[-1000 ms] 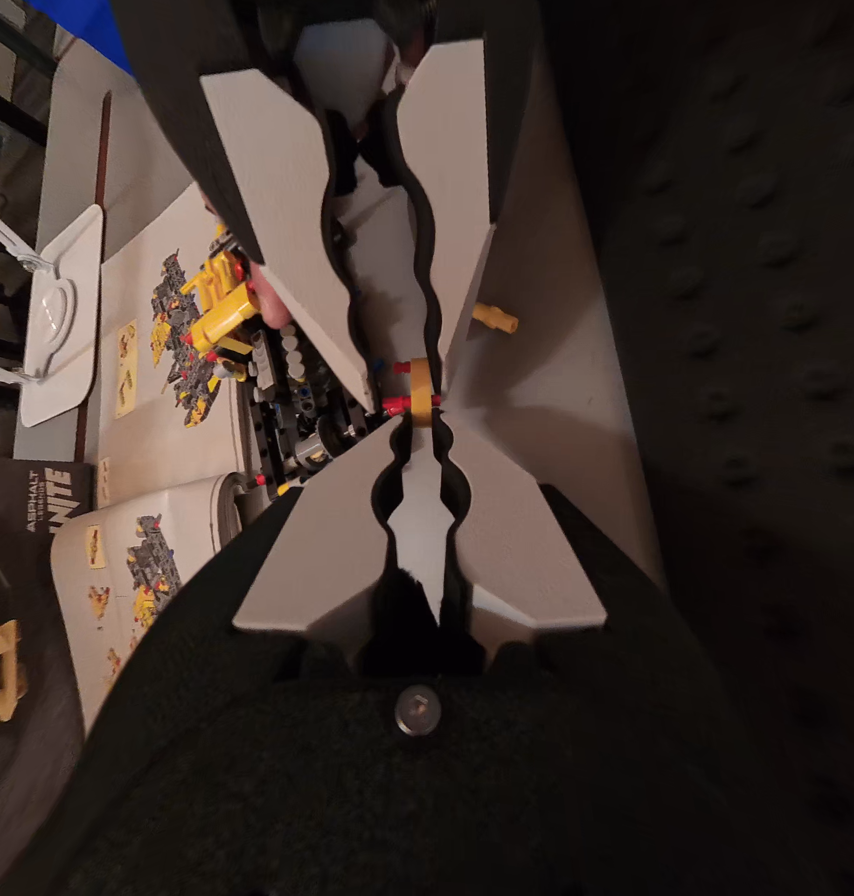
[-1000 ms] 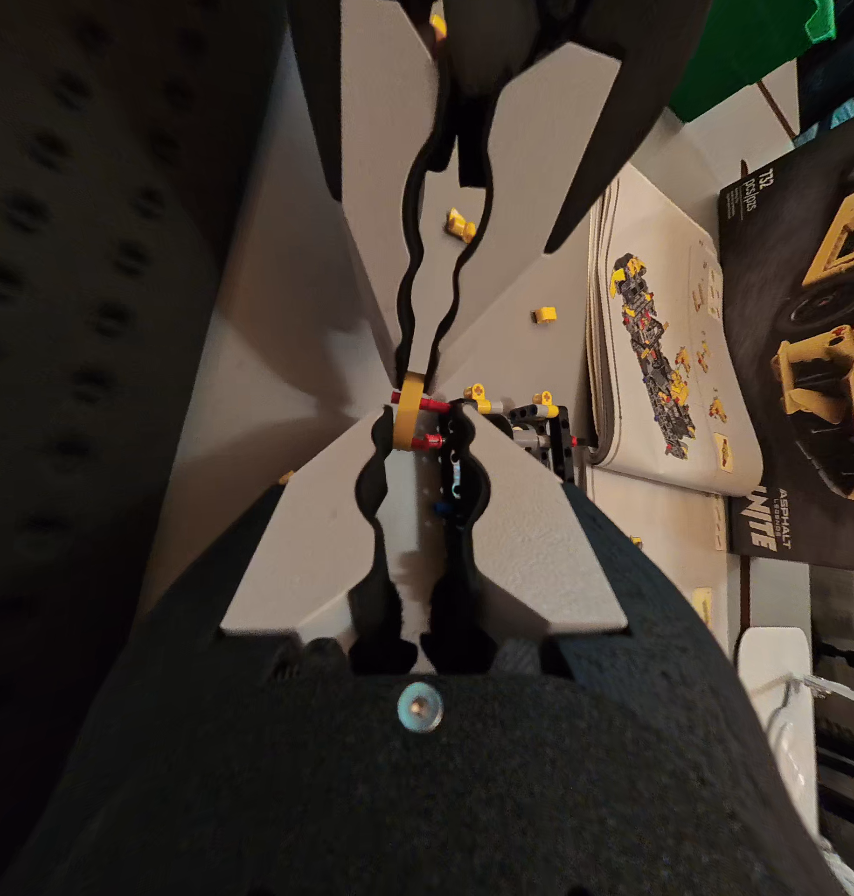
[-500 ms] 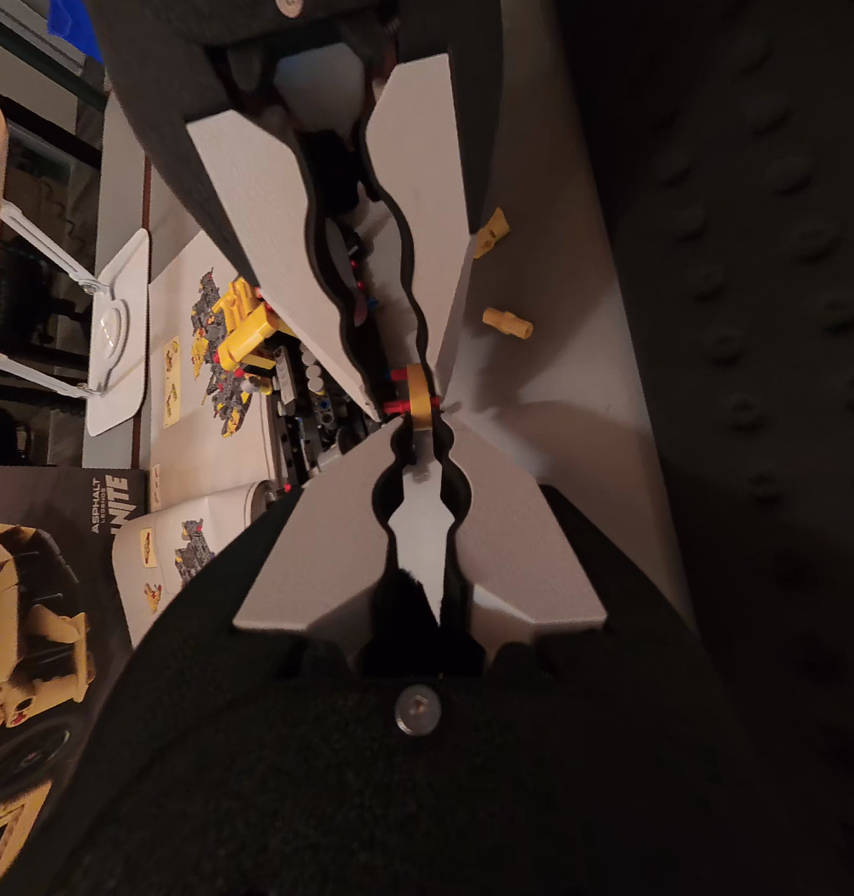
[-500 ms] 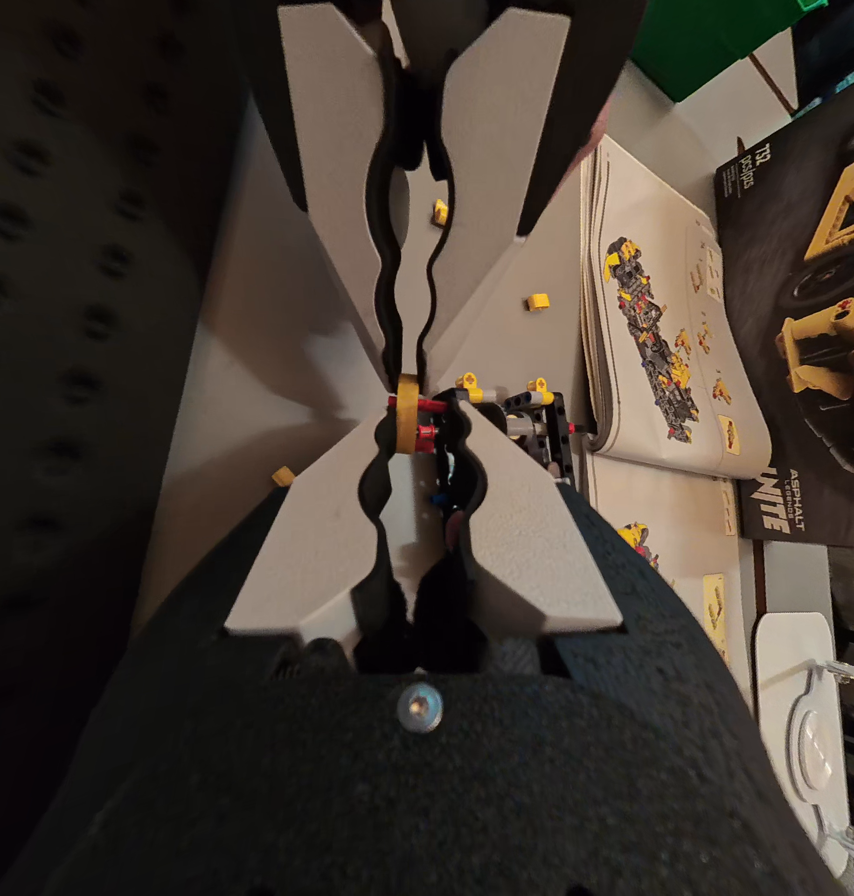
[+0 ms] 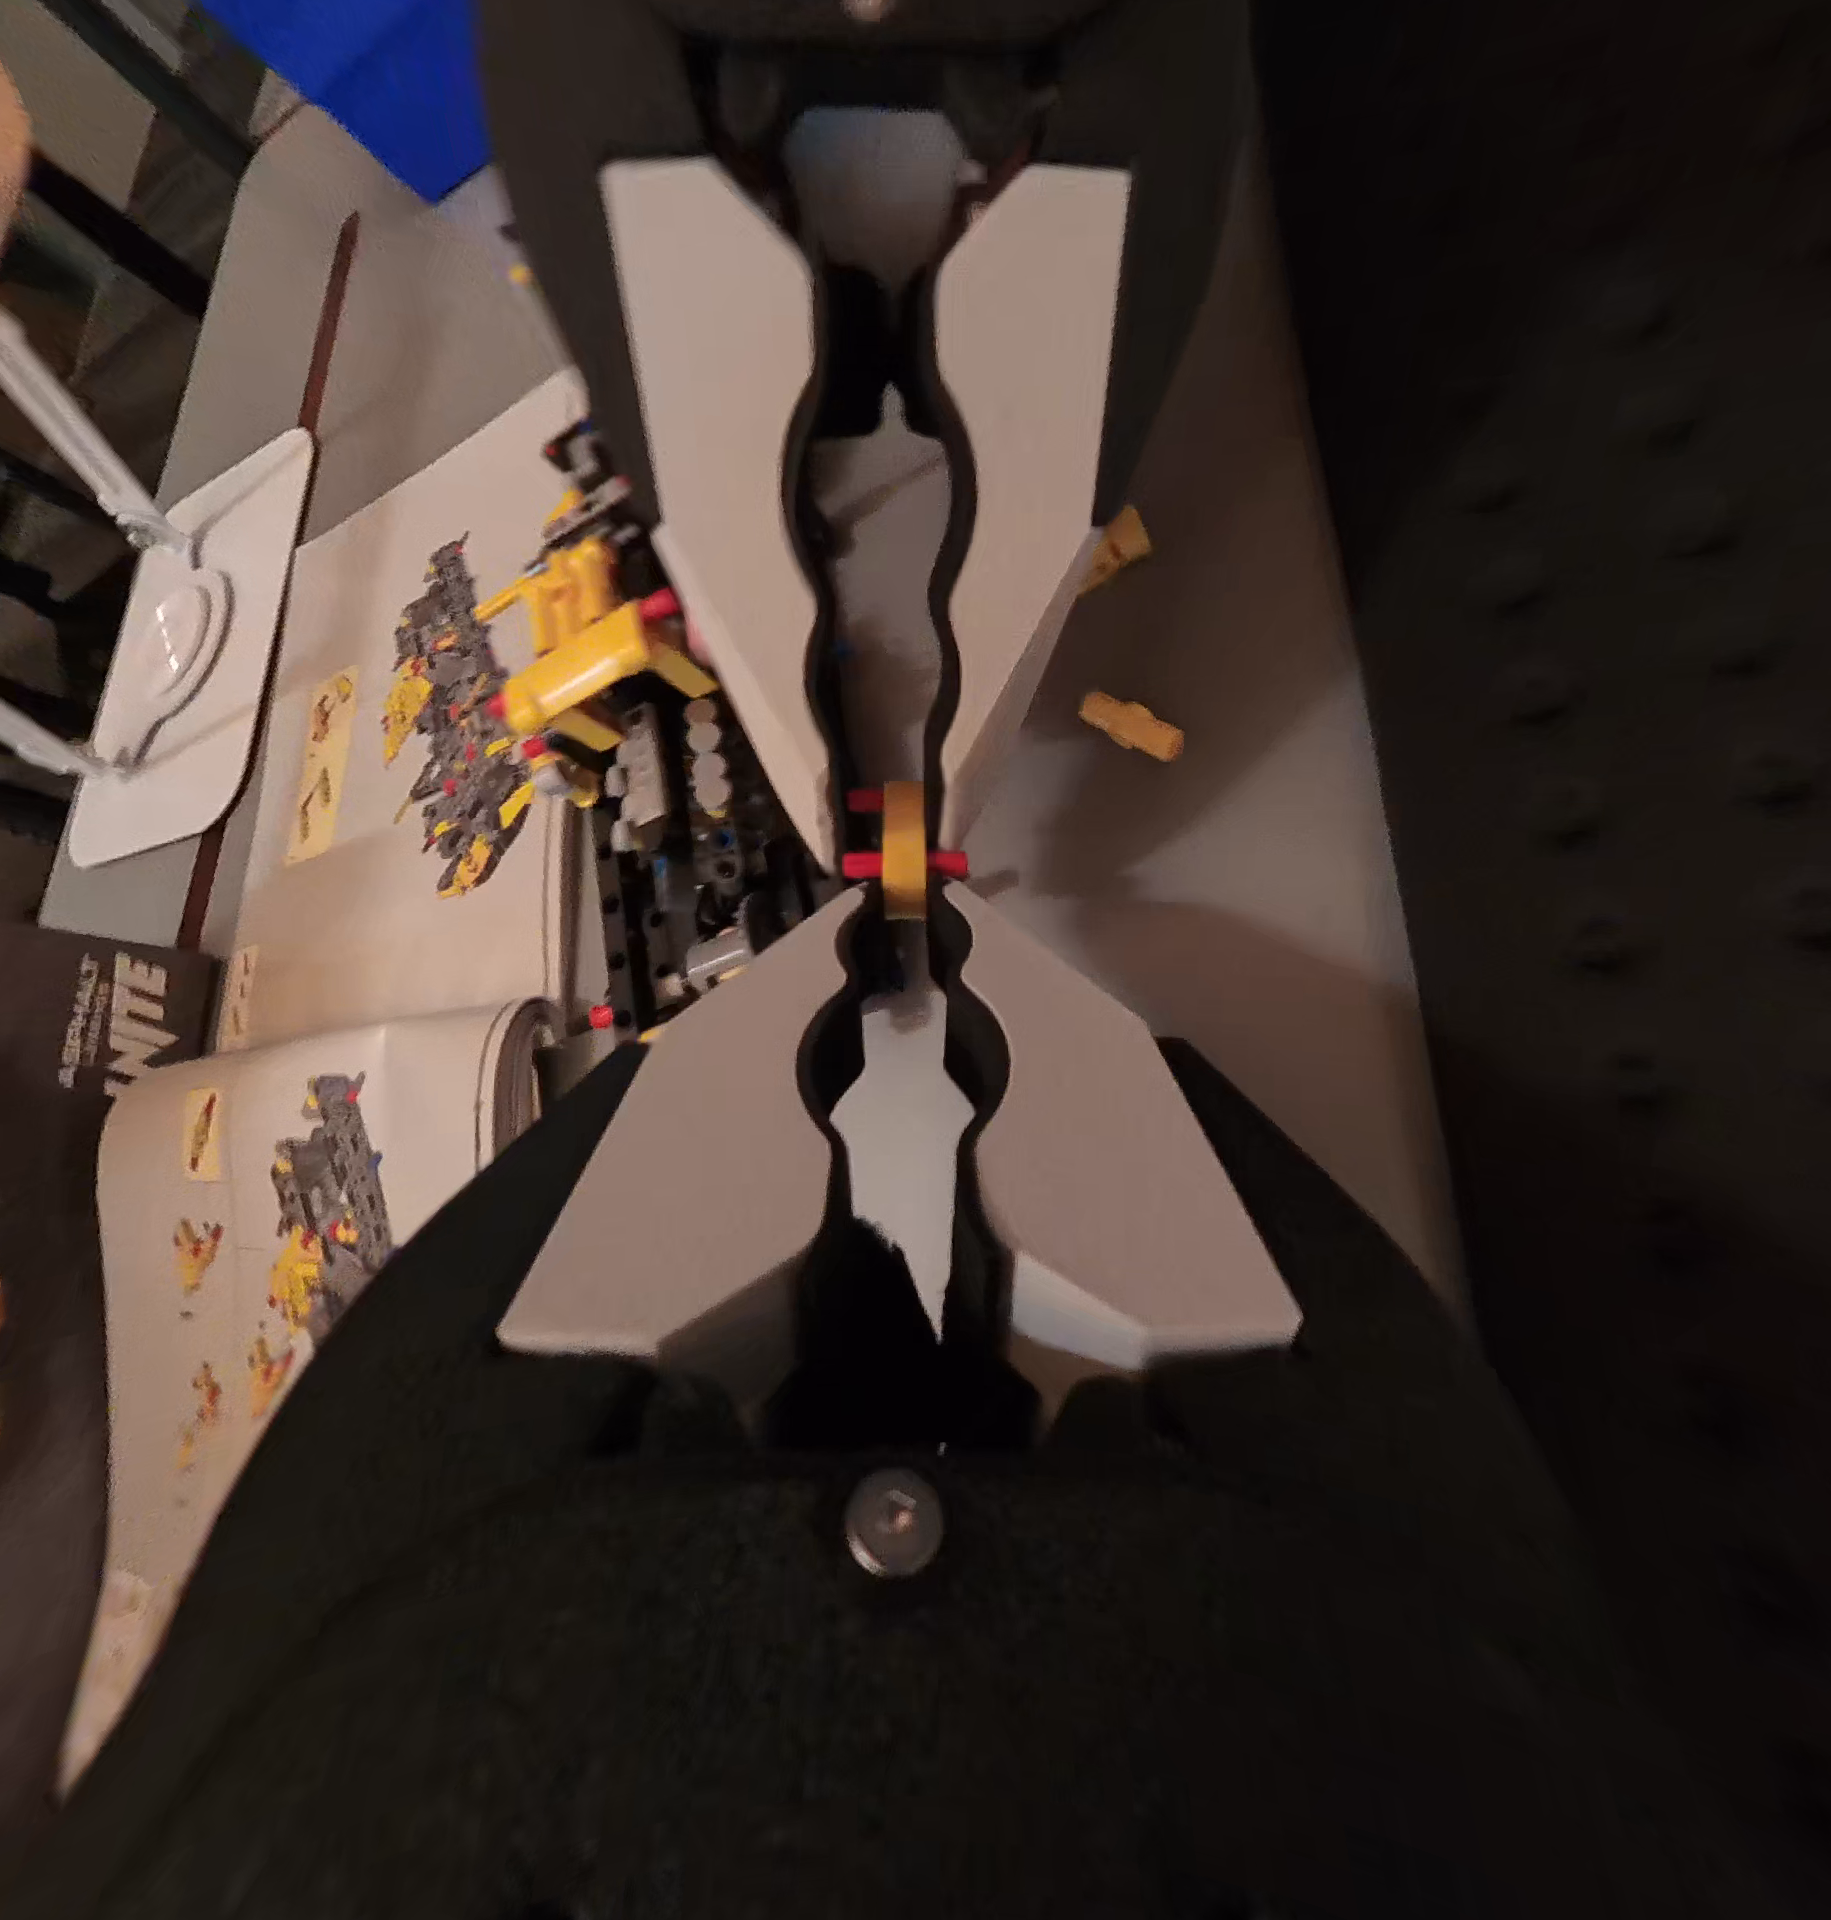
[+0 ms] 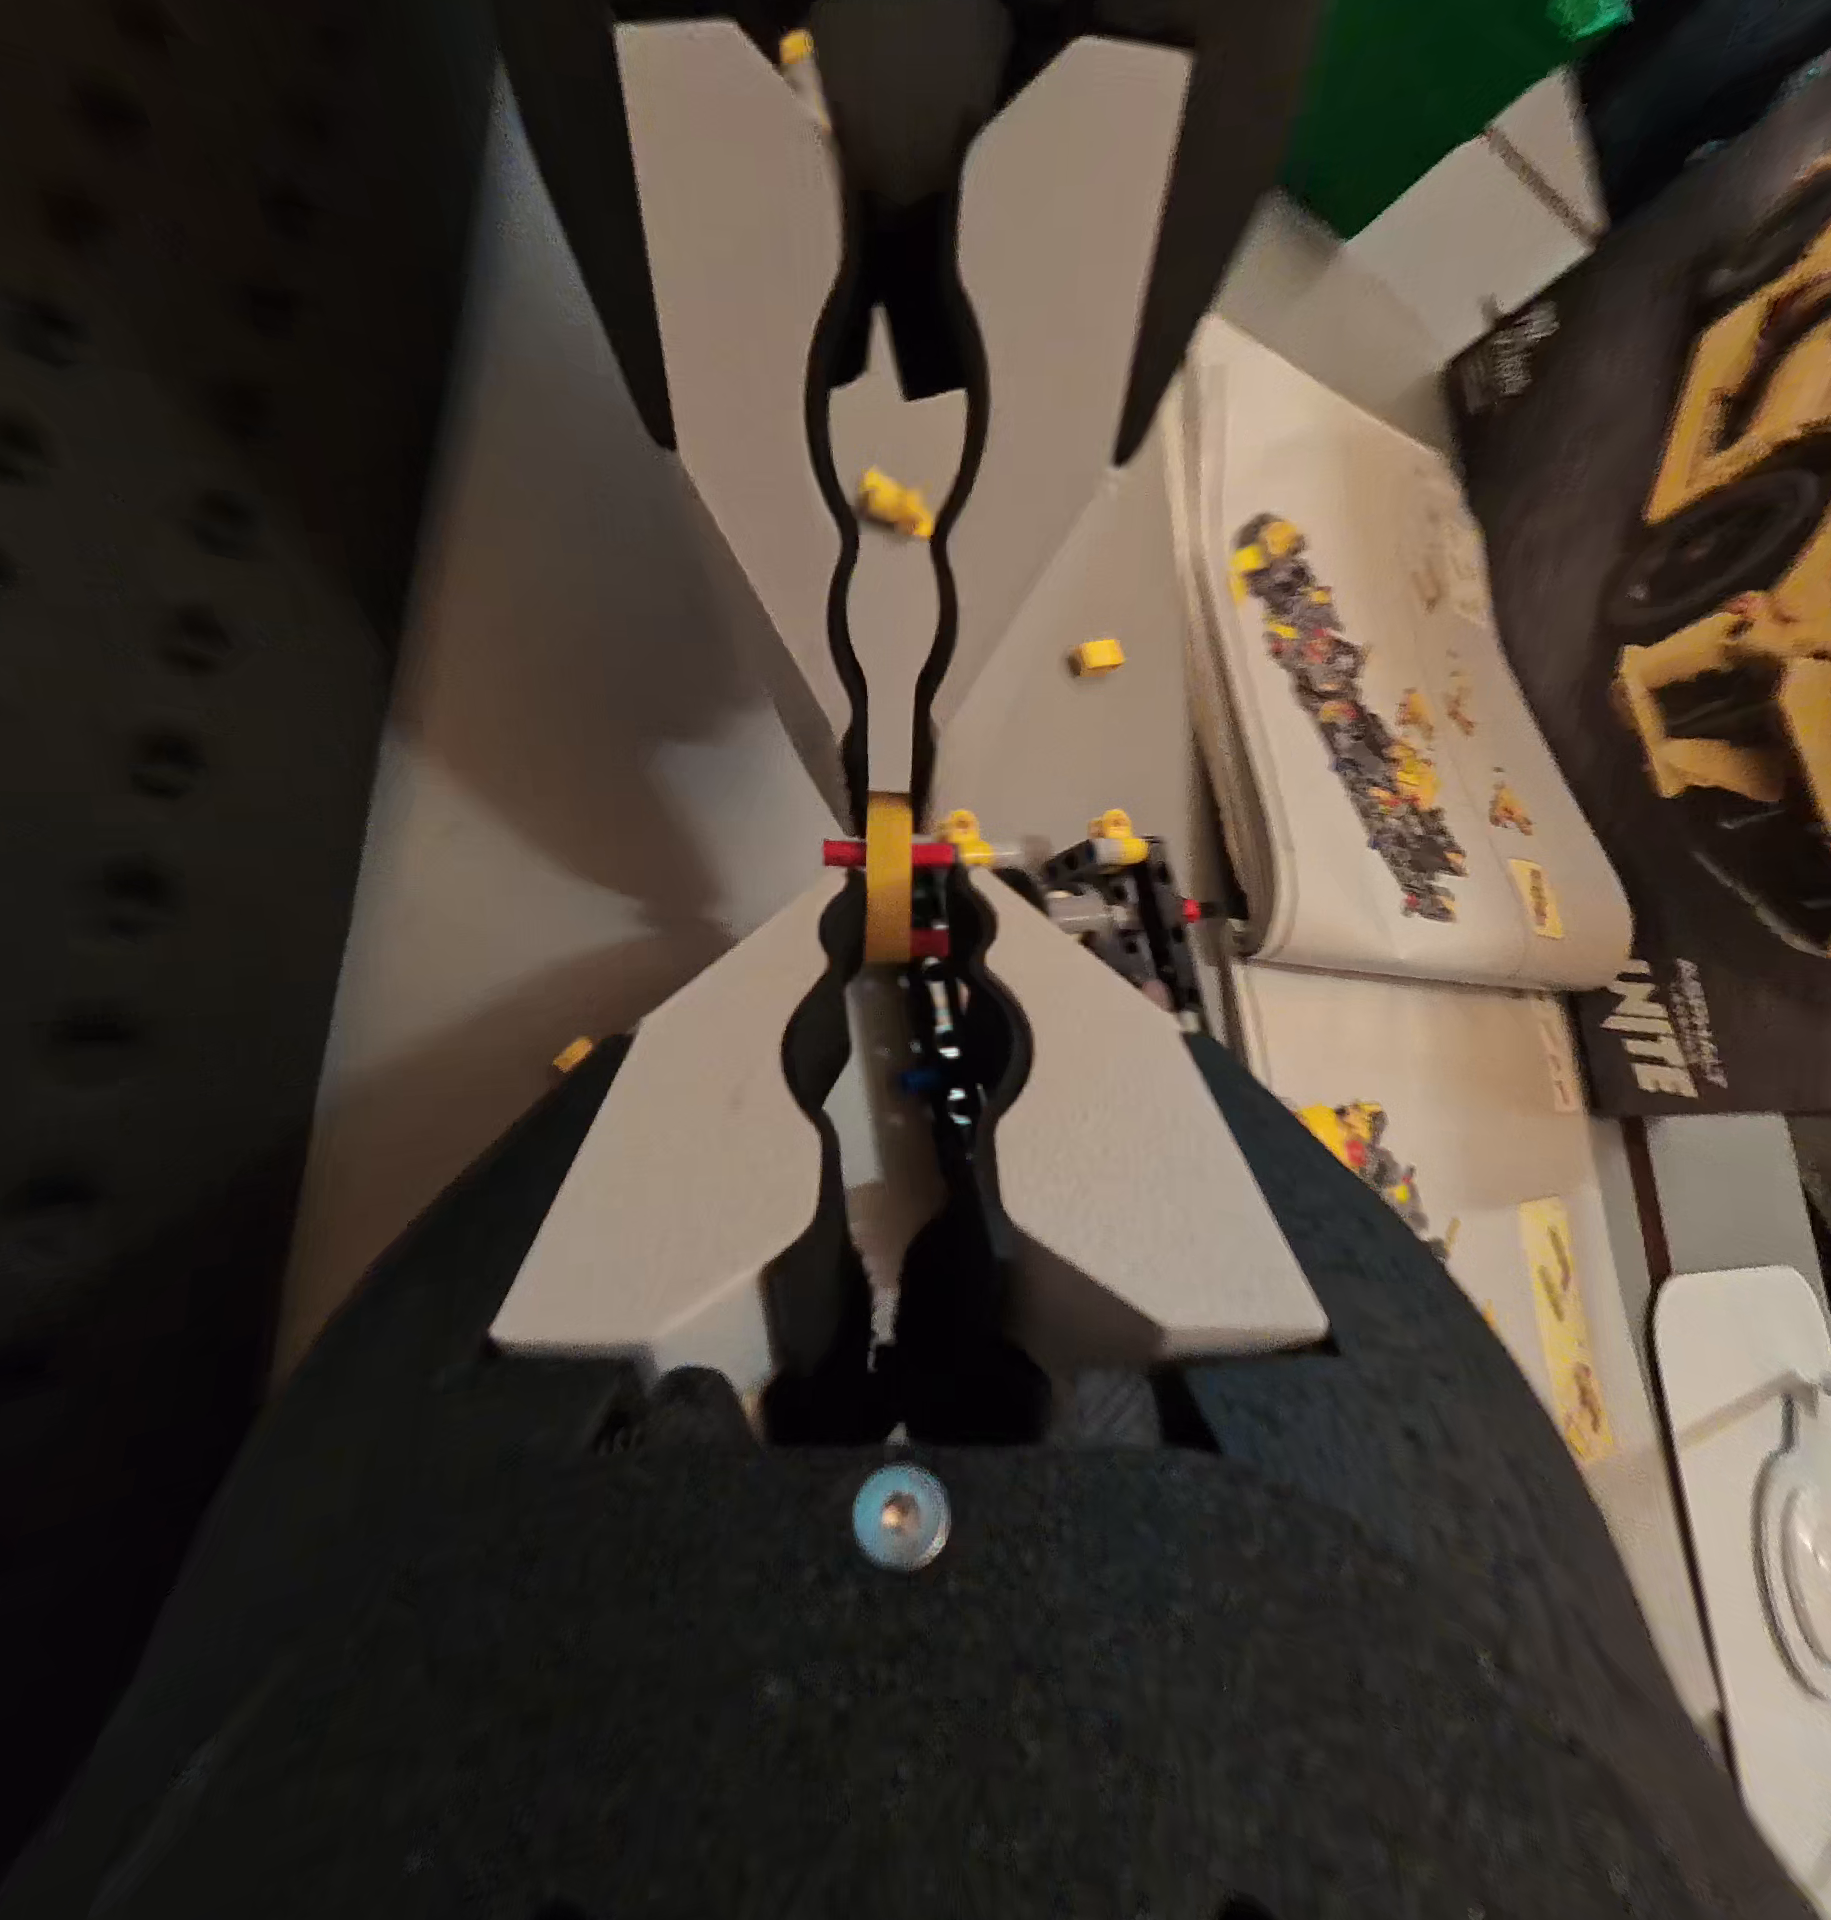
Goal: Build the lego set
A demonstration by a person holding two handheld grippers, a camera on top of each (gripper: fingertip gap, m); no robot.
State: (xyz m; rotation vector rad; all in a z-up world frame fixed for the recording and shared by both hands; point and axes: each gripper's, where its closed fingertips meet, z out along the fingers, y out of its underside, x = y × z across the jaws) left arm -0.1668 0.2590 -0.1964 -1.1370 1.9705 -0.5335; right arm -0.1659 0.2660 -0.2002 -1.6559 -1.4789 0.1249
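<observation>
Both tongs meet tip to tip over the pale tabletop, nearly in line with each other. Left tongs narrow, tips pinched on a yellow ring piece seen edge-on. Right tongs also narrow, closed on the same ring piece from the opposite side. Ring's flat faces turn sideways; two red pins run through it, their long axis crosswise to the fingers of both tongs. The ring piece sits at the end of the black-and-yellow lego chassis, which stretches away to the left in the left wrist view, beside the open instruction booklet. Loose yellow connectors lie apart on the tabletop. The dark set box is beyond the booklet in the right wrist view. Both views slightly blurred.
</observation>
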